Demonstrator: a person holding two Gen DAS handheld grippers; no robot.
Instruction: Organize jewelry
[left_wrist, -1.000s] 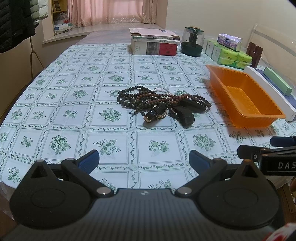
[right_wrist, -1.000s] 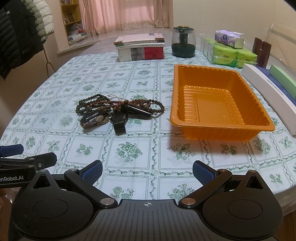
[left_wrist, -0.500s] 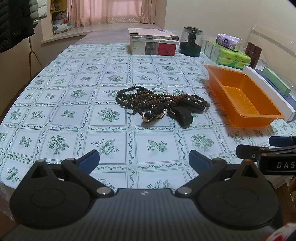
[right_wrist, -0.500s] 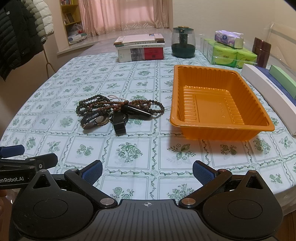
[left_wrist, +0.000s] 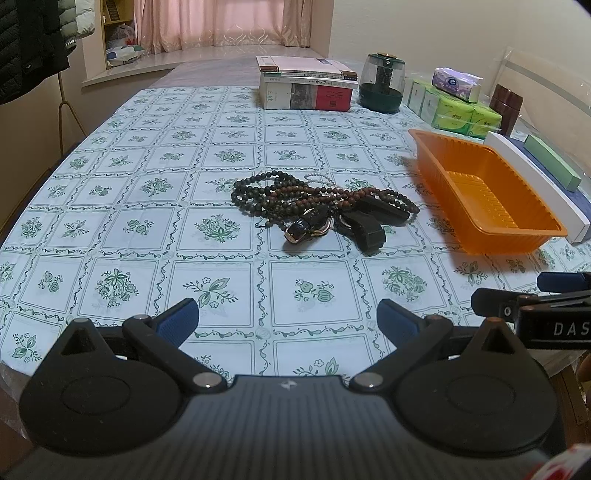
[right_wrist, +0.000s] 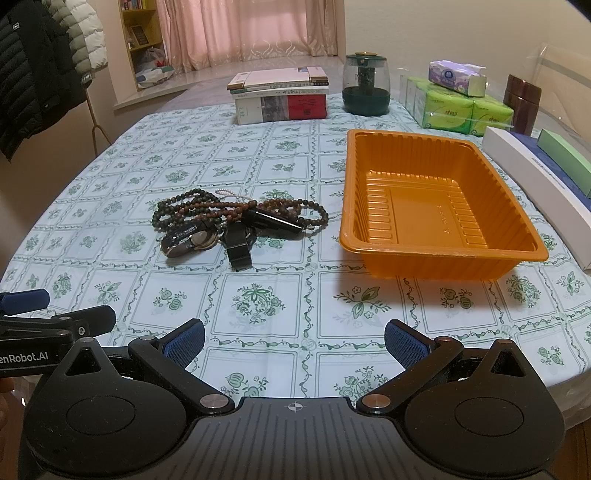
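A tangle of dark and brown bead necklaces lies mid-table with two watches: one with a gold-rimmed face and one black. An empty orange tray stands to their right. My left gripper is open and empty over the table's near edge, well short of the jewelry. My right gripper is open and empty, near the front edge, below the tray and jewelry. Each gripper shows at the other view's edge.
A stack of books, a dark green jar, tissue packs and a brown canister stand at the back. Long white and green boxes lie along the right edge. Jackets hang at the left.
The left gripper has drawn back and tilted slightly, so the jewelry sits a little farther off. The right gripper has hardly moved. Both stay open.
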